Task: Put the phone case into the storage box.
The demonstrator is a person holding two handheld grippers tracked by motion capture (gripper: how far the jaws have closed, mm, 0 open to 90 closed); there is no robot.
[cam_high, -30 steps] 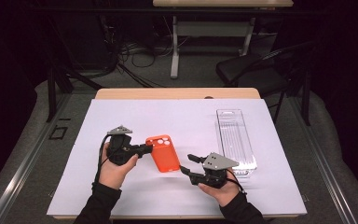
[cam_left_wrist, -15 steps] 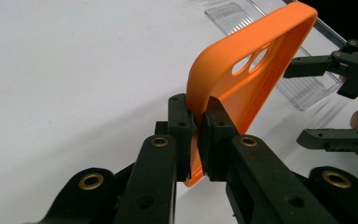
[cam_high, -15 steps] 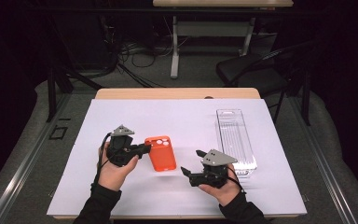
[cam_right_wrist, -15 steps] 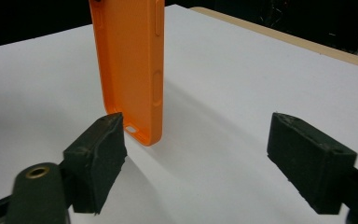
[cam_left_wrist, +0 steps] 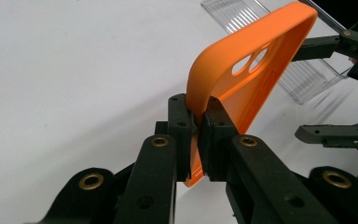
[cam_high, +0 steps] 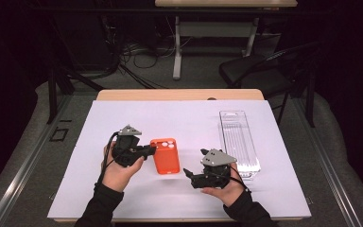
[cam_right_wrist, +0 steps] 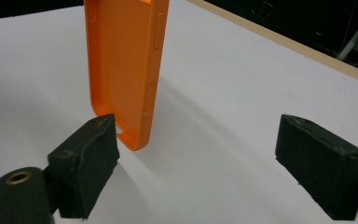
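— What colour is the soft rubbery phone case point(cam_high: 165, 155)?
— Plain bright orange, no pattern; its round camera holes show pale.
— And the sheet-covered table top point(cam_high: 184, 123)?
— White cover, with a light wooden edge at the far side.
— The long ribbed plastic tray point(cam_high: 238, 142)?
— Clear and colourless.
— The two hand-held grippers?
— Left gripper point(cam_high: 150, 150) and right gripper point(cam_high: 189, 174) are black, each with a grey plate on top.

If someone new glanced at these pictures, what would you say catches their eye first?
The bright orange phone case stands out at the middle of the white table, pinched at one edge by the left gripper. To its right the right gripper has just been opening, with nothing between its fingers. A clear plastic tray lies along the table's right side.
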